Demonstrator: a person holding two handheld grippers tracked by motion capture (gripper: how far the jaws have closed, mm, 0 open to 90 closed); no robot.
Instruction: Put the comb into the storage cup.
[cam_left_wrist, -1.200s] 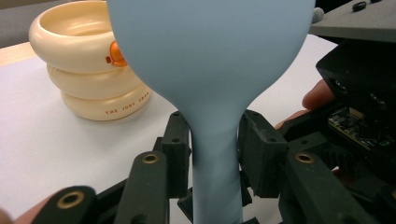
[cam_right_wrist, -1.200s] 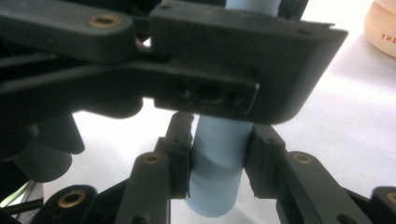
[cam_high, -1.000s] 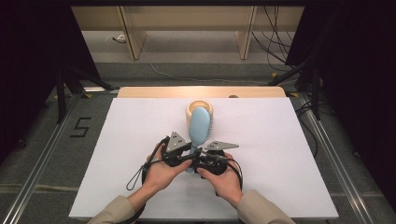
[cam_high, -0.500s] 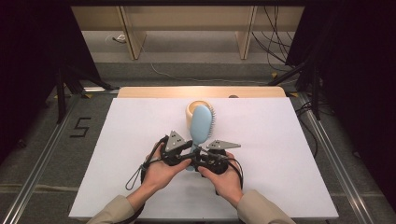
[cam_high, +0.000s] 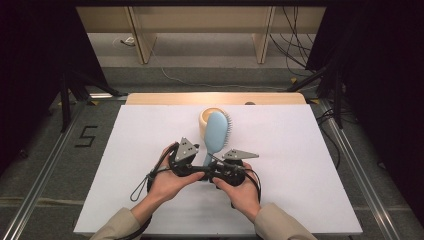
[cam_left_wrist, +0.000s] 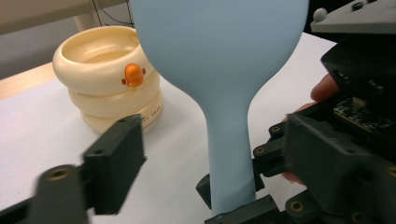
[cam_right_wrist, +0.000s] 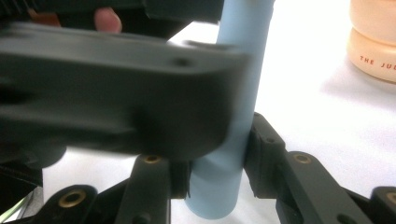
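Hairbrush: a light blue hairbrush (cam_high: 216, 132) is seen in the high view over the middle of the white table (cam_high: 310, 165), head toward the far edge, bristles to its right side, handle pointing toward the near edge.
Handle: in the right gripper view the pale blue handle (cam_right_wrist: 233, 140) is pinched between two black jaws, one against each side; this contact is not resolved in the high view.
Right gripper: the right gripper (cam_high: 226, 169) is closed on the handle near its end, as shown by its own camera.
Left gripper: the left gripper (cam_high: 192, 167) is held just beside the right one; in the left gripper view one jaw is seen well to the left of the handle with bare table between, so the jaws are spread and the handle is not gripped.
Hands: both hands are brought together near the near edge, left hand (cam_high: 167, 182) and right hand (cam_high: 242, 192).
Cup: a cream ringed cup (cam_left_wrist: 109, 77) with a small orange duck-like mark is shown clearly in the left gripper view, standing on the table behind the brush head; in the high view it is partly covered by the brush.
Lettering: red print on the cup's lower ring is made out in the right gripper view, partly cut off.
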